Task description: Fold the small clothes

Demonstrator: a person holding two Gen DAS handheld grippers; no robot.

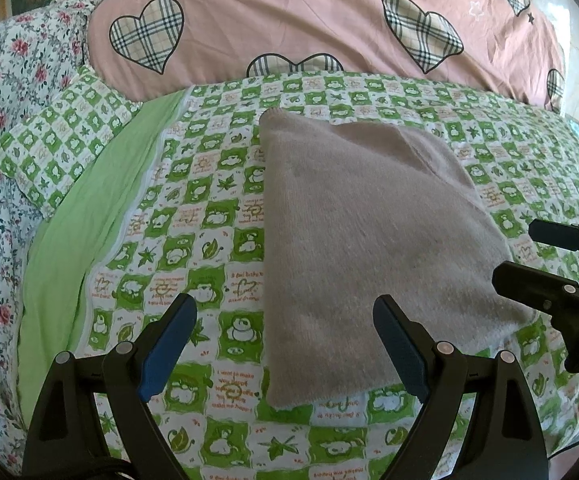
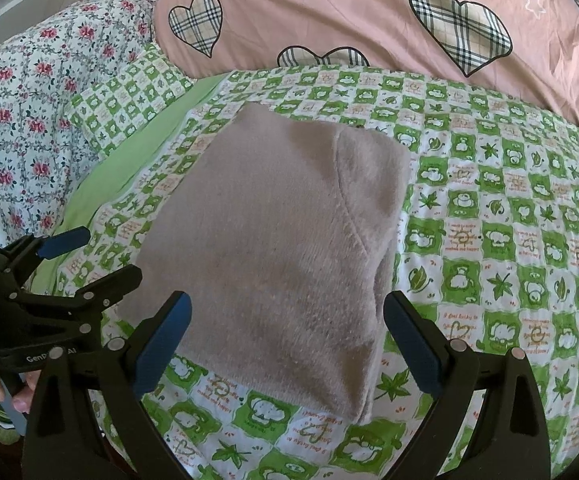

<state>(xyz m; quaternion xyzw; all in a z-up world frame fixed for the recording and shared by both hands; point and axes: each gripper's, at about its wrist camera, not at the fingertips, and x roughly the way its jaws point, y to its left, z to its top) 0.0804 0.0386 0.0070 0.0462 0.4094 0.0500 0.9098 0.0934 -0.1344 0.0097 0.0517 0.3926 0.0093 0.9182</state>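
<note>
- My left hand-held gripper (image 1: 285, 344) is spread wide and empty, over the near left corner of the garment; my right hand-held gripper (image 2: 287, 344) is equally wide, empty, straddling its near edge.
- The grey fleece garment (image 2: 273, 240) lies on the green checked bed cover (image 2: 509, 240) as a compact rectangle; the fold looks finished or nearly so.
- Layers beneath are hidden; I cannot tell what kind of garment it is.
- The pink heart quilt (image 1: 309, 20) is beyond, cut off.

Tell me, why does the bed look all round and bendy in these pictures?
Left wrist view: the fisheye lens bulges the green checked bedspread and darkens the corners. Right wrist view: same bulge; the folded garment is sharp in soft daylight, without glare.
</note>
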